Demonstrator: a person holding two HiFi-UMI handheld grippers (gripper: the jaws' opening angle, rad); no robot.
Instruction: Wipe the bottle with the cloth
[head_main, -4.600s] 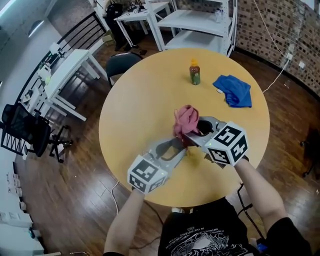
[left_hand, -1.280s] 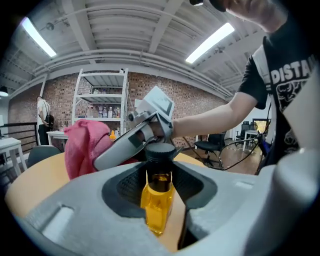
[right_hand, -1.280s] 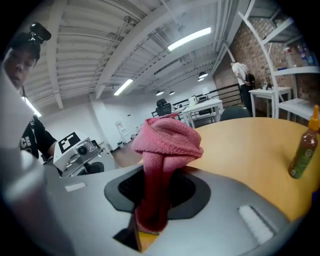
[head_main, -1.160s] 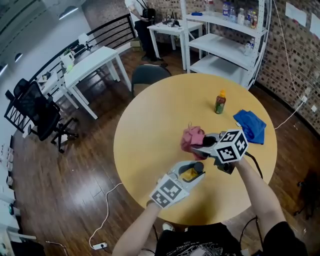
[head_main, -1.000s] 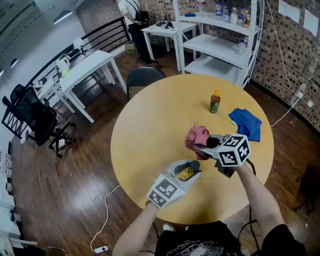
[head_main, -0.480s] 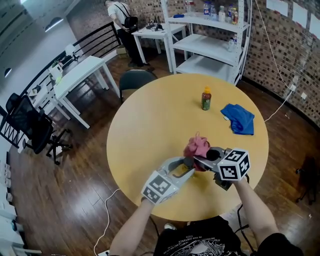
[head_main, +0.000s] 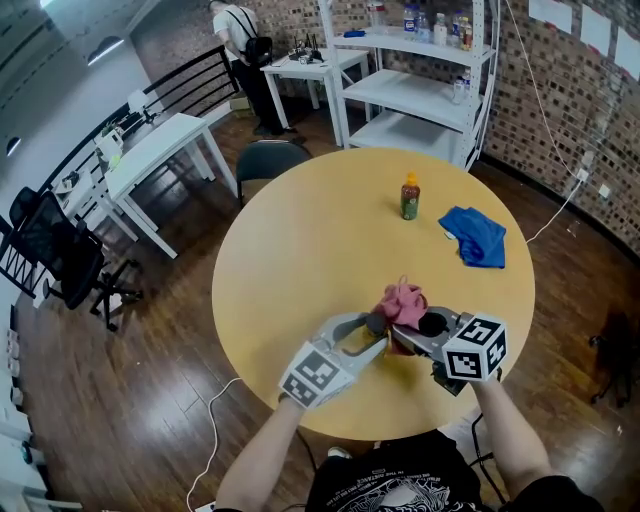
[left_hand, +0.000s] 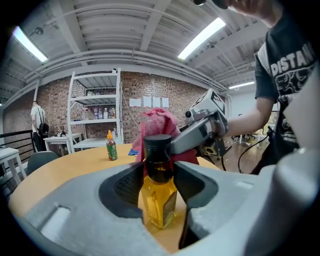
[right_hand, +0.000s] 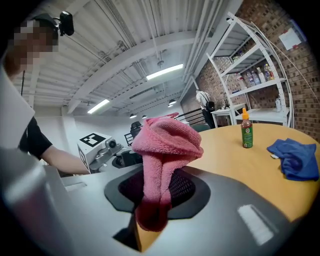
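- My left claw (left_hand: 158, 181) points out over the counter (head_main: 300, 240) and tips a little down. My left arm (head_main: 255, 462) comes up from the bottom of the head view.
- This claw pinches a bottle (left_hand: 159, 202) of yellow drink with a black cap. The bottle stands upright between the two jaws. The jaws have just been opening a little, with the bottle between them and the pads on its sides.
- My right claw (right_hand: 161, 192) comes in from the right and points at the left claw. It tips a little down too.
- This claw is pressed together on a pink cloth (right_hand: 167, 140). The cloth puffs up above the jaws and a dark end hangs below them.
- The cloth sits just behind the bottle's cap. I cannot tell if they touch.
- Both claws meet over the near side of the round yellow counter.
- Far across the counter stands a small bottle (head_main: 410, 196) with an orange cap. A blue cloth (head_main: 478, 236) lies near it, to its right.
- Behind the counter I see a white shelf (head_main: 420, 80), a brick wall (head_main: 560, 90) and a dark chair (head_main: 265, 158).
- On the left is a white table (head_main: 150, 145) on a brown wood floor (head_main: 150, 350). A person (head_main: 240, 25) stands at the back.
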